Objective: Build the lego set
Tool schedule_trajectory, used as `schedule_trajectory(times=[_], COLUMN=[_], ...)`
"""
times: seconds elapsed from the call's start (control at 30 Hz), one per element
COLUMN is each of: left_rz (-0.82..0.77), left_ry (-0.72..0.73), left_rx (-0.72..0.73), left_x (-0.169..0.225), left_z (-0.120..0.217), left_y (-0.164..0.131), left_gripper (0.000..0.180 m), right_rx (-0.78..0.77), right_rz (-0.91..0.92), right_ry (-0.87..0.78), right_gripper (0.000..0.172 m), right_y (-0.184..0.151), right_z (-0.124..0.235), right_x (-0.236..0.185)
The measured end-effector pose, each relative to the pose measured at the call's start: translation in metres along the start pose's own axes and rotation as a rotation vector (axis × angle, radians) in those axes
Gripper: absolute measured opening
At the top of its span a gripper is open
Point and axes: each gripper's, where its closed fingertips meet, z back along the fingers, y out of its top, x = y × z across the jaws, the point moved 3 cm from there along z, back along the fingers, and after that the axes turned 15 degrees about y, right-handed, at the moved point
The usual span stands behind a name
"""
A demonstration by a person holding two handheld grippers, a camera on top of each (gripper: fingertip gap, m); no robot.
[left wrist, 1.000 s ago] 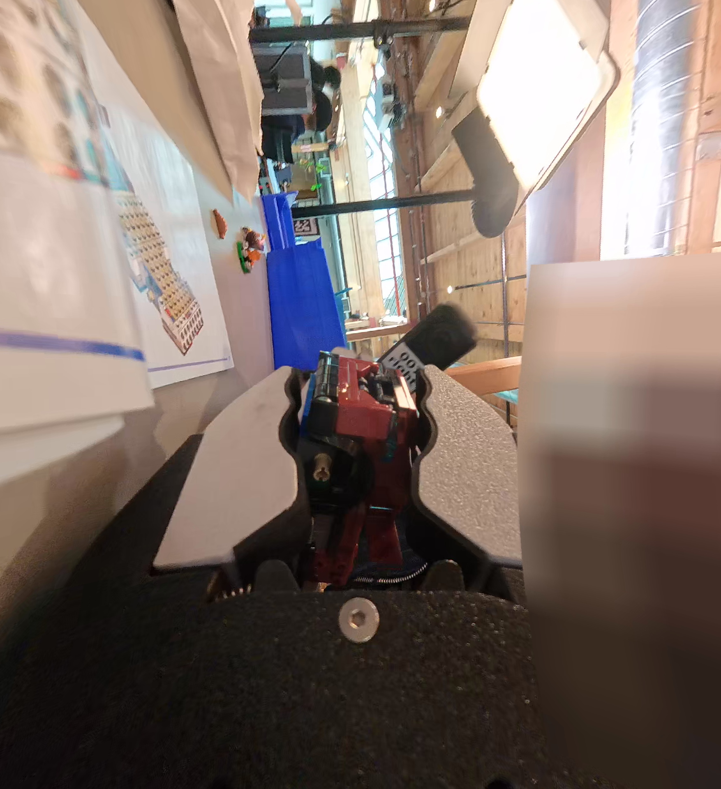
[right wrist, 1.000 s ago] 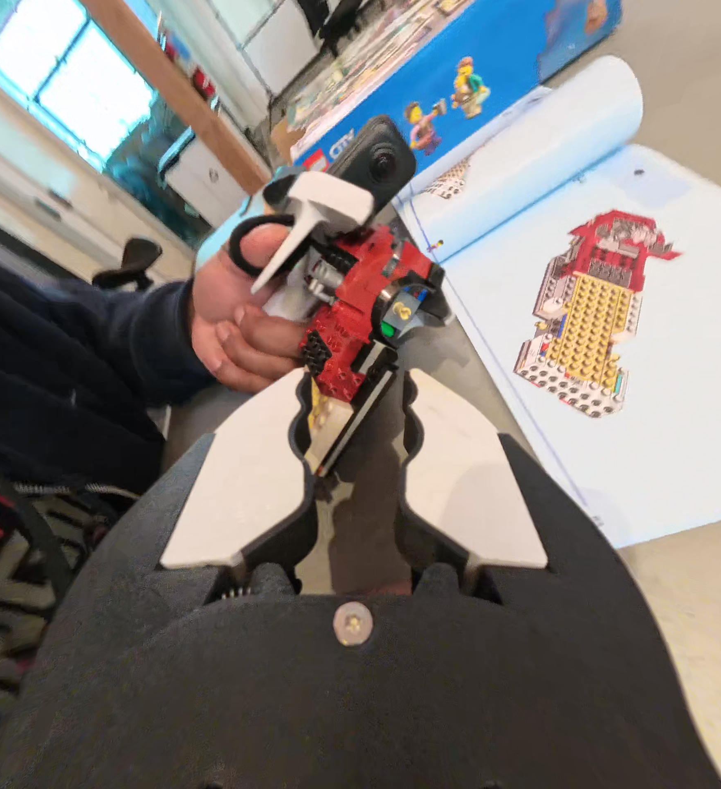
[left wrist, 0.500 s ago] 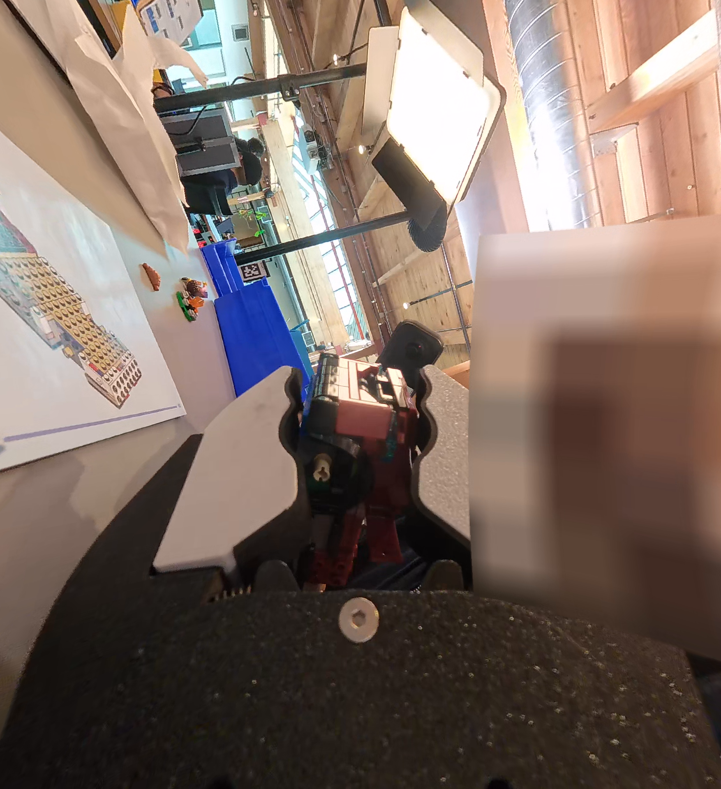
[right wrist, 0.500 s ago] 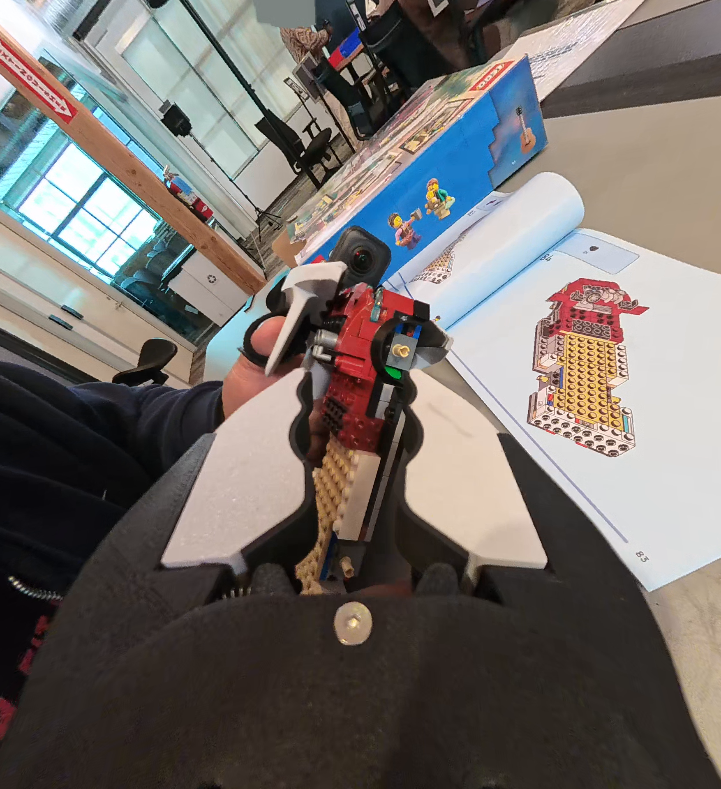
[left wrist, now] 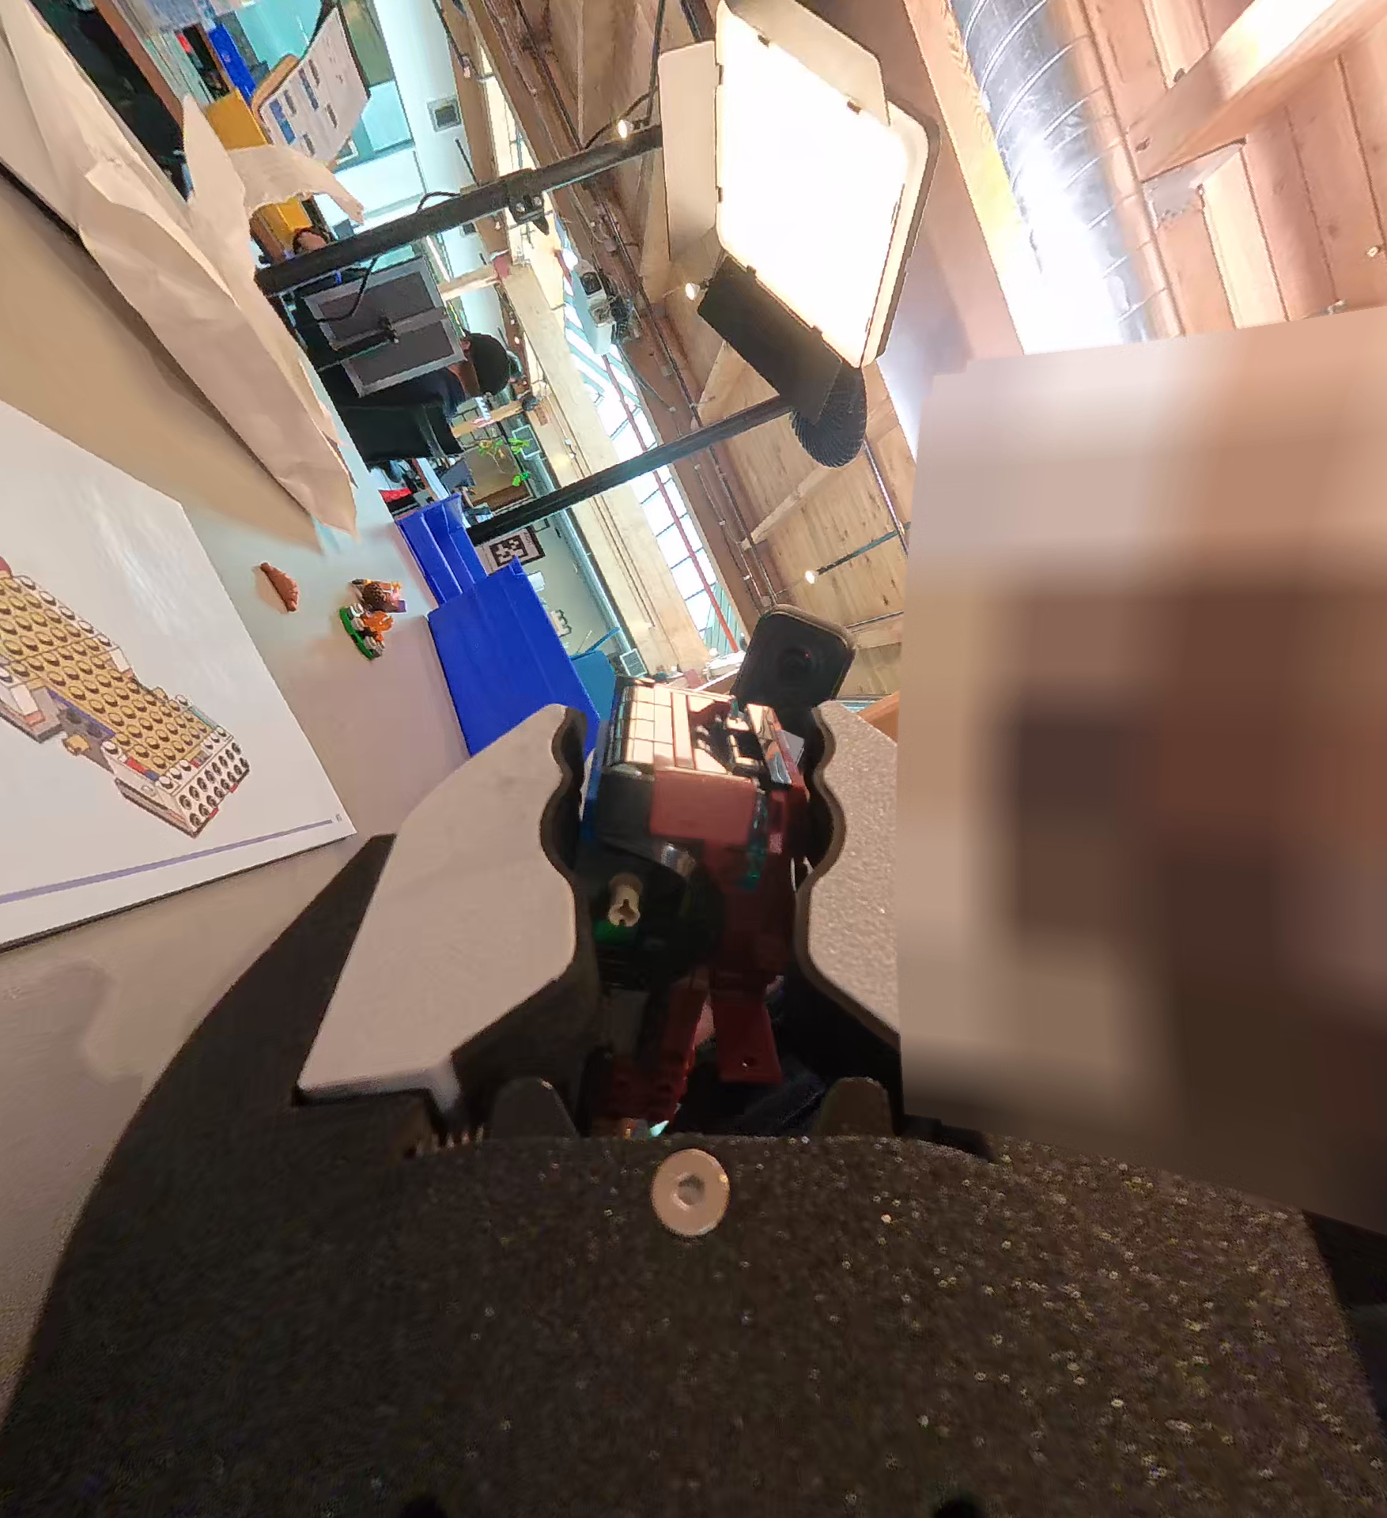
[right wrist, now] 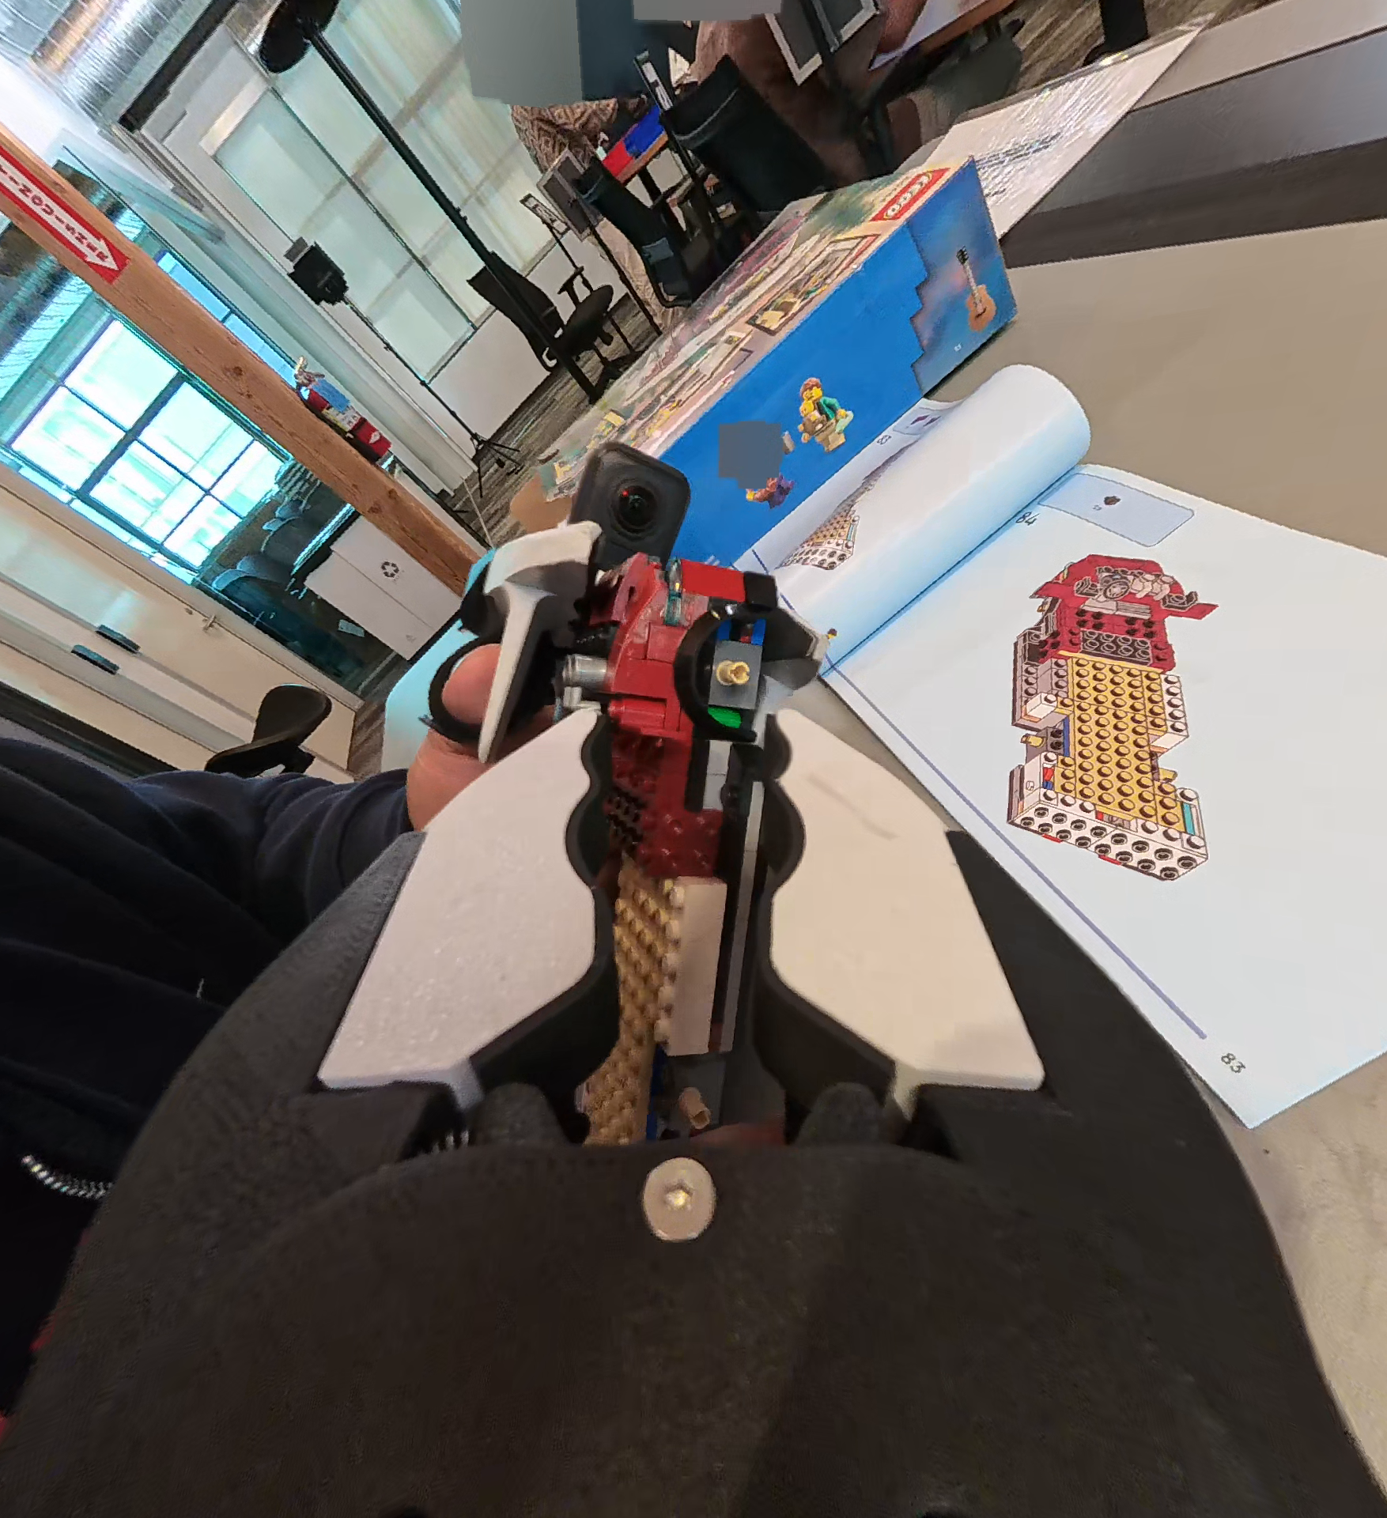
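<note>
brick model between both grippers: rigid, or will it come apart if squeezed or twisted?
The brick model is many small snapped-together parts, so probably stiff along the tan studded plate but liable to separate under twist. Small pieces near the tan pin look easiest to knock off. Likely light; the smooth tiles may slip.

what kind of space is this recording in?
Likely an open office or studio workspace. Signs: a bright panel light on a black stand overhead, glass partitions with office chairs behind, and a work table carrying a brick-set box and open instruction booklet.
</note>
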Motion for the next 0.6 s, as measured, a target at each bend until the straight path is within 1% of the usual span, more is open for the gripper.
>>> schedule_trajectory(times=[0.17, 0.4, 0.6], left_rz=[-0.054, -0.062, -0.059], left_ry=[0.033, 0.058, 0.06], left_rx=[0.027, 0.077, 0.083], left_x=[0.0038, 0.0049, 0.0051], left_z=[0.0005, 0.0032, 0.0034], left_y=[0.0006, 0.0013, 0.0012], left_gripper=[0.052, 0.052, 0.052], right_rx=[0.012, 0.038, 0.04], right_rz=[-0.001, -0.049, -0.062], right_ry=[-0.042, -0.052, -0.064], right_gripper=[0.035, 0.035, 0.043], right_y=[0.0033, 0.0035, 0.0038], right_z=[0.0008, -0.0015, 0.0], right_x=[-0.0006, -0.001, 0.0033])
